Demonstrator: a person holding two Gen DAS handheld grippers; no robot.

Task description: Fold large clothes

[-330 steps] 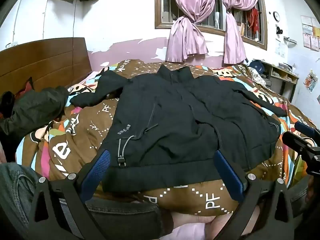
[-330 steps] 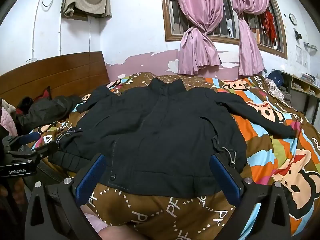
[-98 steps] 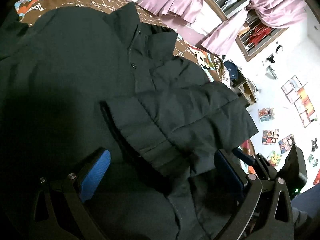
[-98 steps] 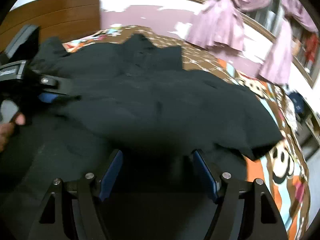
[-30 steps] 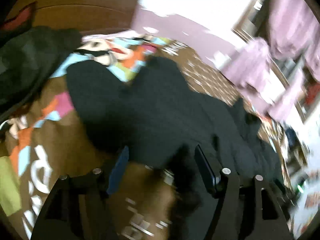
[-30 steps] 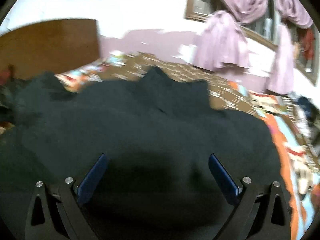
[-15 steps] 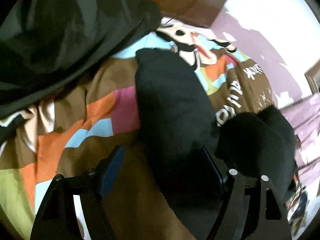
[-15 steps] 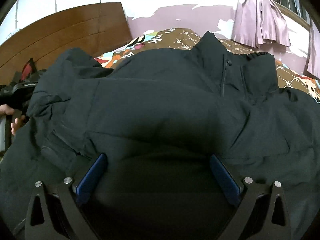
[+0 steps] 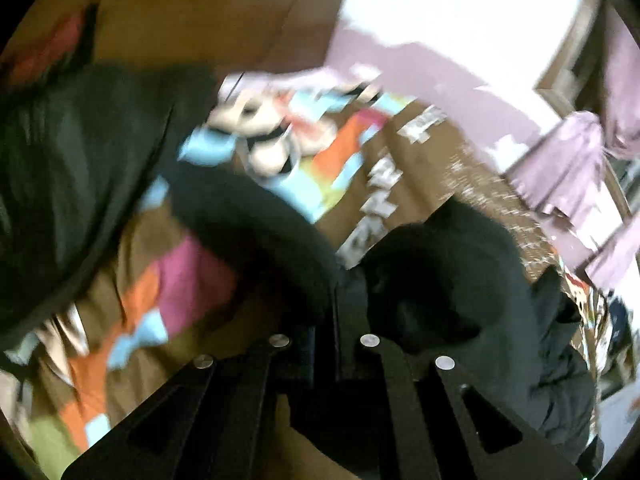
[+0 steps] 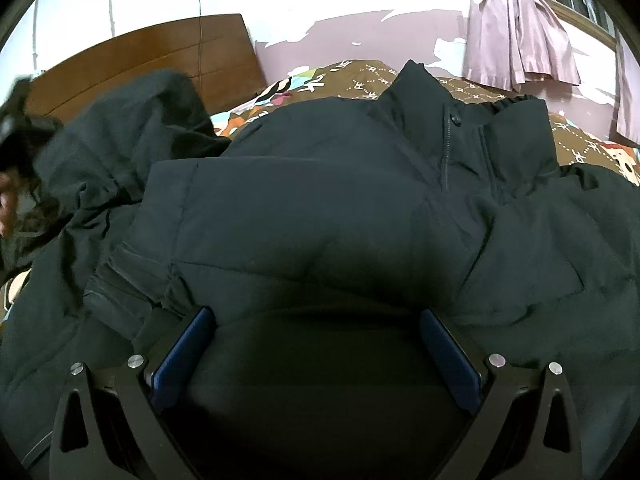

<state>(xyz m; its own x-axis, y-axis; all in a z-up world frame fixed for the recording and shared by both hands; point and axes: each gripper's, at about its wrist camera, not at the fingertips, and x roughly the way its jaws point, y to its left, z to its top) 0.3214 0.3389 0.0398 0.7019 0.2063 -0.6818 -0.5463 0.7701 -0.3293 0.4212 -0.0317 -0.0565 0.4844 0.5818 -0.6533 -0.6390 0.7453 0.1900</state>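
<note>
Right wrist view showed the bed's patterned cover (image 10: 360, 76) under a black jacket (image 10: 320, 200) spread across it, collar toward the wall, one sleeve (image 10: 280, 220) folded over the chest. The wooden headboard (image 10: 140, 64) stood behind, pink curtains (image 10: 516, 28) hung at the window. The right gripper (image 10: 316, 344) sat wide apart over the jacket, pressing nothing. The left gripper (image 9: 336, 320) had its jaws together, pinching the jacket's other sleeve (image 9: 256, 232).

Patterned bed cover (image 9: 192, 280) under black jacket (image 10: 320, 208) and another dark garment (image 9: 72, 184)
</note>
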